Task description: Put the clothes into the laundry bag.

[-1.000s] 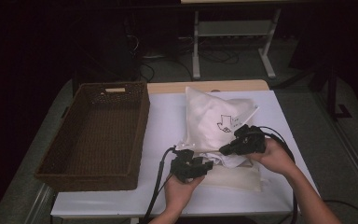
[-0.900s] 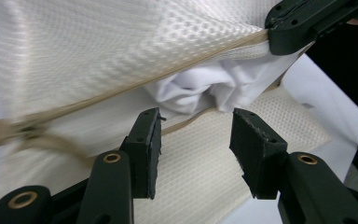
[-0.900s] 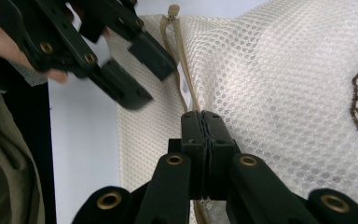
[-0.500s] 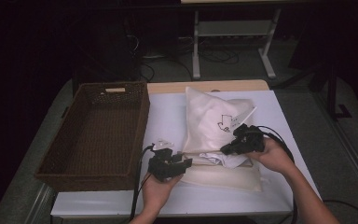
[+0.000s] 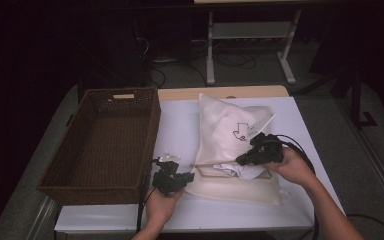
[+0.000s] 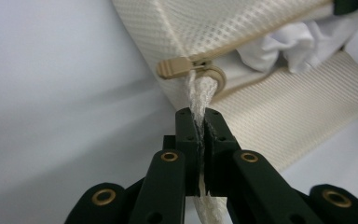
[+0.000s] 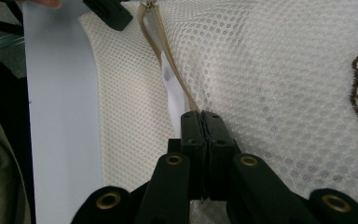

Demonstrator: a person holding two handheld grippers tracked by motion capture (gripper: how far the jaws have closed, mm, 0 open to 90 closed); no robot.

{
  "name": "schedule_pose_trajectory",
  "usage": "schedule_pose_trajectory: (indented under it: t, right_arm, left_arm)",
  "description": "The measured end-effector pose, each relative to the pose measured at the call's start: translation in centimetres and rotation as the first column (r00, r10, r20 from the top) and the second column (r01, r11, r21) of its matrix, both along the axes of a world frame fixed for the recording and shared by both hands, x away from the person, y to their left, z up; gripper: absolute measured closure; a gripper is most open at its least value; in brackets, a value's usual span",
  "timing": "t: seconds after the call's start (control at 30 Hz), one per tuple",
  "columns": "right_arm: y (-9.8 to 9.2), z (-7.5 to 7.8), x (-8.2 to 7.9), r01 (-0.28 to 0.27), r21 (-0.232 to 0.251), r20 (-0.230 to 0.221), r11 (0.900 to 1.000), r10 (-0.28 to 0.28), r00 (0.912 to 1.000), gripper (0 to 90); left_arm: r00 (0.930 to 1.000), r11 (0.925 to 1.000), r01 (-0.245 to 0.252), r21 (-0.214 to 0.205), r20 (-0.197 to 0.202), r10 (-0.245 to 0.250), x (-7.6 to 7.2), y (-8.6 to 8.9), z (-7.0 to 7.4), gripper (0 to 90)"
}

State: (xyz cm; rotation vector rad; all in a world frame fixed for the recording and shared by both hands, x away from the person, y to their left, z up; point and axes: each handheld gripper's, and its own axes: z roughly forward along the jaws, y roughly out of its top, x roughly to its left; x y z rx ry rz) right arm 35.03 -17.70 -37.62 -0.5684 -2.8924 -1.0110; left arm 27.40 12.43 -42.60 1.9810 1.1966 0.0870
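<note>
Near the bottom edge, with bare table [image 5: 180, 135] at its left, the left gripper [image 5: 172, 181] has just closed on the bag's [image 5: 230, 135] cord [image 6: 200, 95], while the right gripper [image 5: 250, 157] pinches the zip edge [image 7: 168, 70] mid-frame.

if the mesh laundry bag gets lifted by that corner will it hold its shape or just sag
Probably sag: the mesh laundry bag is soft netting that already lies rumpled on the table. It looks light, holding only white cloth. The left gripper has just closed on the bag's mesh loop, so the zipper end would likely rise first.
</note>
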Motion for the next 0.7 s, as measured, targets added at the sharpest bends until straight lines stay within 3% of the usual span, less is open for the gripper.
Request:
schedule_pose_trajectory:
  t: [0.33,0.5,0.7]
  right_arm:
    - [1.1,-0.4,-0.2,-0.035,-0.009,-0.010,0.9993,0.035,0.9993,88.0]
    - [1.4,-0.3,-0.4,-0.049,-0.011,-0.014,0.9987,0.049,0.9987,88.1]
    - [1.6,0.6,-0.8,-0.061,0.003,0.004,0.9981,0.061,0.9981,88.1]
  left_arm:
    - [0.9982,0.9977,0.059,-0.034,-0.009,-0.060,-3.6,0.2,0.2,86.7]
    - [0.9986,0.9971,0.053,-0.055,-0.002,-0.053,-3.6,0.4,1.0,80.4]
    - [0.9959,0.9961,0.084,-0.028,0.037,-0.083,-3.7,-0.1,2.9,70.0]
